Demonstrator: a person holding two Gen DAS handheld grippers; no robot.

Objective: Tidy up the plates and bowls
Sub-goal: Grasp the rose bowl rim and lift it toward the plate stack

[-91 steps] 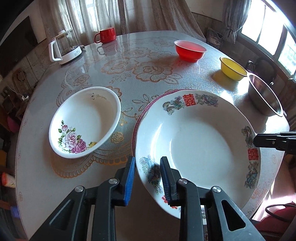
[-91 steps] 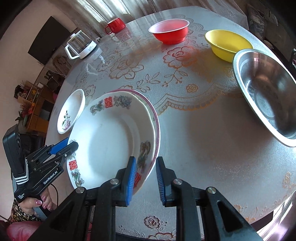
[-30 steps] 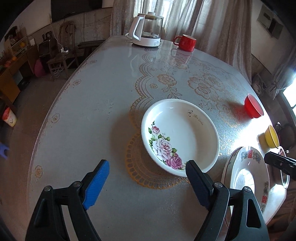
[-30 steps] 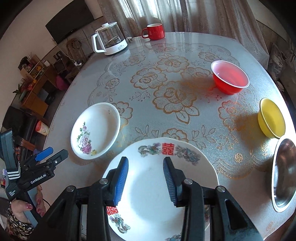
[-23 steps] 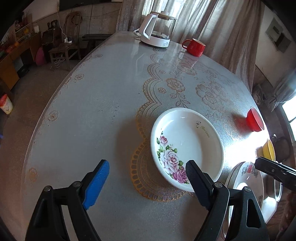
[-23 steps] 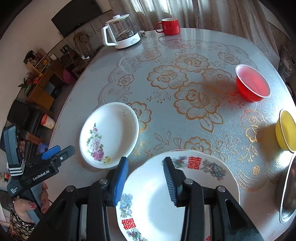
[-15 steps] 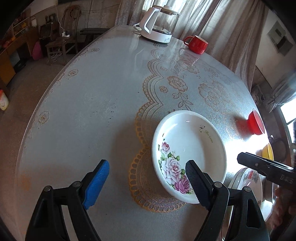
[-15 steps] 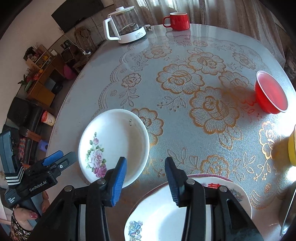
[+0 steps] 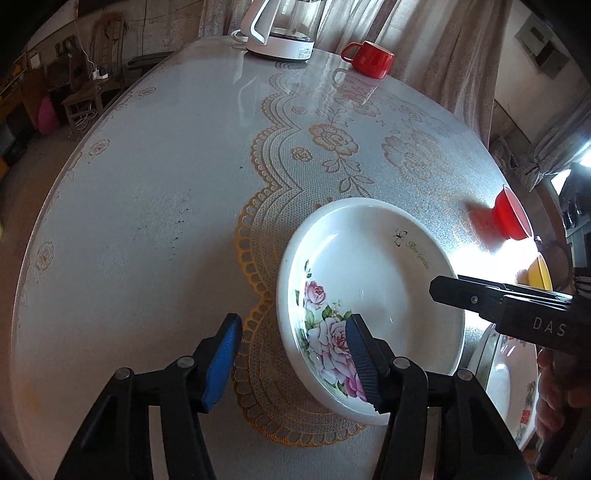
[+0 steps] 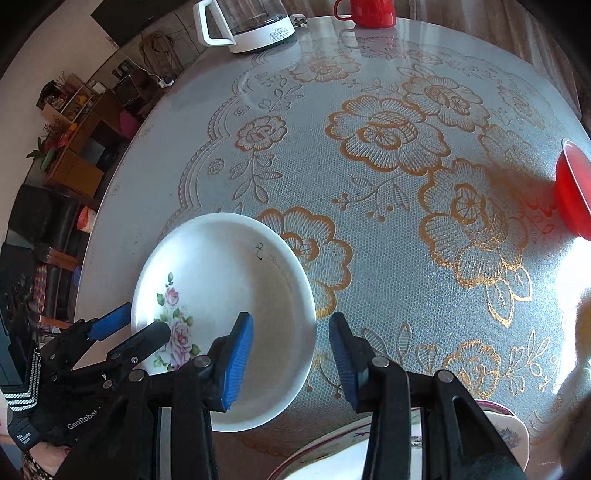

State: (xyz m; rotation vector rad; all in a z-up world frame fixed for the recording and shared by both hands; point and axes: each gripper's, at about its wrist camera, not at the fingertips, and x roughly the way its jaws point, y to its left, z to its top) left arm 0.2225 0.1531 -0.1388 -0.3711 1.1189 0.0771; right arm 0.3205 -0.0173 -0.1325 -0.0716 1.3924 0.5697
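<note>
A white rose-pattern bowl point(image 9: 373, 280) rests on the table; it also shows in the right wrist view point(image 10: 225, 295). My left gripper point(image 9: 293, 360) is open, its jaws straddling the bowl's near-left rim. My right gripper point(image 10: 290, 363) is open, its jaws straddling the bowl's right rim. The right gripper reaches in from the right in the left wrist view point(image 9: 498, 299). The left gripper shows at lower left in the right wrist view point(image 10: 129, 332). A large plate with red characters point(image 9: 513, 373) lies right of the bowl, its edge low in the right wrist view point(image 10: 506, 432).
A red bowl point(image 9: 511, 214) and a yellow bowl point(image 9: 539, 275) stand at the right; the red bowl shows in the right wrist view point(image 10: 574, 192). A kettle point(image 9: 280, 29) and a red mug point(image 9: 369, 59) stand at the far edge. The table drops off at left point(image 9: 44, 206).
Both grippers have let go of the large plate, left it on the table and moved left to the rose bowl. The left jaws have narrowed around its rim.
</note>
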